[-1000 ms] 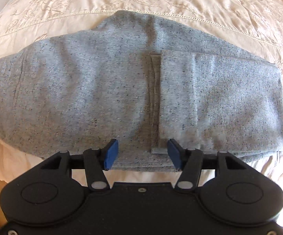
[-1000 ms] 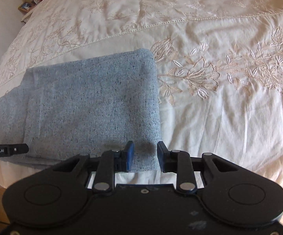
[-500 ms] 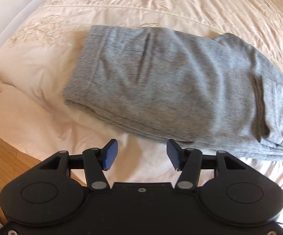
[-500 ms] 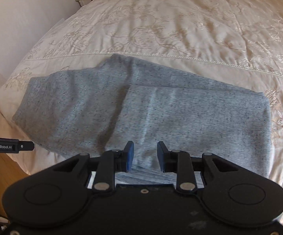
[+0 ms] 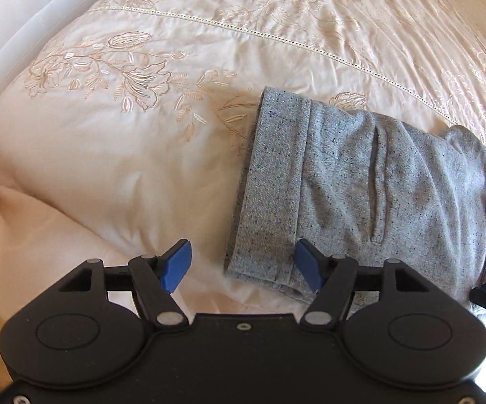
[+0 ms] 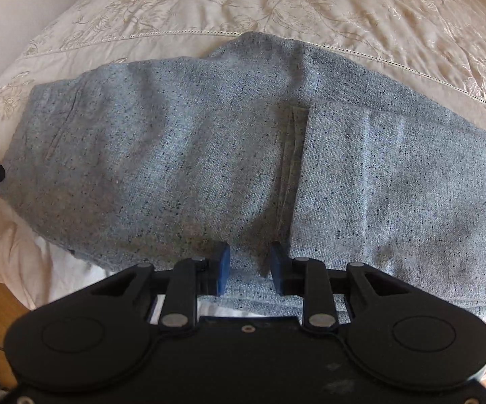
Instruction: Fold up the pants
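Two grippers empty: left gripper [image 5: 241,267] wide, jaws just opened further, over waistband corner of pants [image 6: 243,155] on bed [image 5: 108,155]; right gripper [image 6: 249,271] part-open mid-pants. Risk: pinching top layer only, fold skews.

We see pants [image 6: 189,155] of pale grey-blue cloth, flecked all over with small dark specks, and a darker grey strip along one hem edge. Under them lies a cream bedspread [image 5: 115,155] with tan and beige embroidered flowers and leaves and a line of tiny openwork stitches running across it. Our left gripper [image 5: 241,269] and right gripper [image 6: 249,269] are black with blue pads.
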Motion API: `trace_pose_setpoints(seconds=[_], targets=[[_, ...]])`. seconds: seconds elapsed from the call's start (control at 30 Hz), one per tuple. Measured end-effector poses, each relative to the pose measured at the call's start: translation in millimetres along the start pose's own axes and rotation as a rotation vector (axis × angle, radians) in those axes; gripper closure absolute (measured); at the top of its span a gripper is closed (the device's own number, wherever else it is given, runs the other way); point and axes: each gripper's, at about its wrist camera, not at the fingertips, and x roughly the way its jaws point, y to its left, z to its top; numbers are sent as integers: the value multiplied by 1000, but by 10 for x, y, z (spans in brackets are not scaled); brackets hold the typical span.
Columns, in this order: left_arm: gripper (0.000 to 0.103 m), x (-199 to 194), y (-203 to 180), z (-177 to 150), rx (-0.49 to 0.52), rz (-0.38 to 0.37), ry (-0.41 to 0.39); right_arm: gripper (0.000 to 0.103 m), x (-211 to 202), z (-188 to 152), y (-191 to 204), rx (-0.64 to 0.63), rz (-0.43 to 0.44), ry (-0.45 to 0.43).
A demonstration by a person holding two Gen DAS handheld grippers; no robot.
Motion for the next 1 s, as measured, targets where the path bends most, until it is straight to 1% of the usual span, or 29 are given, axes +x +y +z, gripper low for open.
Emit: trace_pose_setpoints(seconds=[0.1, 0.2, 0.23, 0.27, 0.37, 0.4, 0.43, 0.47, 0.5, 0.53, 0.57, 0.6, 0.63, 0.67, 0.77, 0.87, 0.93, 1.0], targets=[[27, 164, 1, 32, 28, -38, 29, 76, 47, -28, 21, 3, -20, 1], [19, 306, 8, 24, 26, -75, 50, 76, 92, -57, 31, -7, -31, 0], [12, 355, 23, 17, 17, -96, 60, 76, 114, -68, 38, -19, -36, -2], [9, 410, 36, 9, 6, -121, 77, 76, 127, -79, 56, -26, -40, -5], [5, 582, 67, -8, -38, -205, 141, 76, 135, -90, 87, -29, -53, -9], [6, 616, 72, -14, -51, -217, 148, 76, 134, -93, 86, -24, -55, -9], [11, 608, 69, -21, -57, -224, 138, 76, 134, -92, 99, -17, -56, -9], [24, 579, 66, -23, -60, -244, 126, 76, 135, -73, 124, -11, -58, -8], [32, 541, 61, -28, -56, -260, 116, 76, 133, -66, 127, -4, -58, -8], [45, 488, 48, -19, -46, -261, 103, 76, 103, -56, 101, 2, -56, -7], [55, 430, 34, -9, -32, -250, 88, 75, 86, -46, 92, 10, -53, -8], [59, 374, 18, -3, -17, -246, 79, 75, 51, -34, 84, 19, -47, -10], [67, 311, -2, 5, -2, -239, 68, 75, 4, -26, 72, 31, -40, -19], [73, 246, -24, 16, 9, -227, 51, 75, -46, -24, 62, 43, -35, -33], [76, 39, -94, 50, 42, -212, 5, 75, -260, -30, 42, 76, -35, -107], [78, -138, -188, 97, 68, -200, -46, 75, -383, -22, 26, 87, -69, -163], [79, -222, -260, 129, 79, -196, -80, 75, -361, -17, 29, 77, -90, -170], [80, -307, -321, 151, 93, -194, -113, 77, -243, -40, 39, 66, -98, -129]])
